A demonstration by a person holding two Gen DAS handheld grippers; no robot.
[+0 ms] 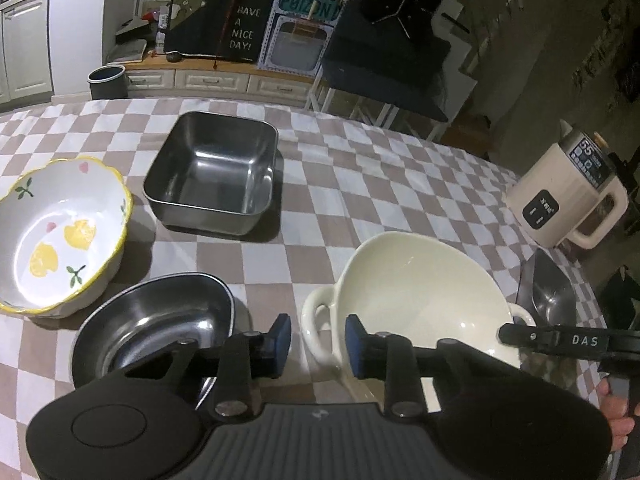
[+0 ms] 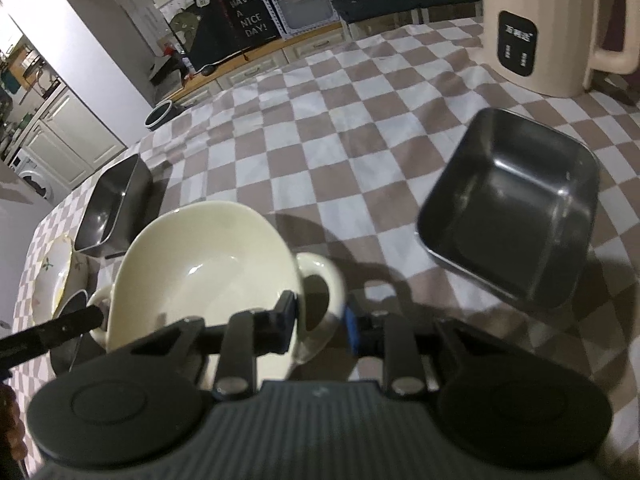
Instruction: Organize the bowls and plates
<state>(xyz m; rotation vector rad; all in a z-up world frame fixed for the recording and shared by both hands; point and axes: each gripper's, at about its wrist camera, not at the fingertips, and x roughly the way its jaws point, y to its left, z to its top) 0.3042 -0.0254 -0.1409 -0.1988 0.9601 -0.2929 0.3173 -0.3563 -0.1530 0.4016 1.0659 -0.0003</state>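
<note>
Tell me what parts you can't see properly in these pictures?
- Round steel bowl, left wrist view: its near side is hidden behind the left gripper.
- Cream bowl, right wrist view: its near rim is covered by the right gripper.
- Flowered bowl, right wrist view: mostly hidden behind the cream bowl.

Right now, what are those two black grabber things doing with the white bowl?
A person holds a grabber in each hand. The left gripper straddles one handle of the cream bowl, and the right gripper straddles the other handle. The bowl sits on the checkered tablecloth, among two square metal pans, a round metal bowl and a lemon-patterned bowl.
</note>
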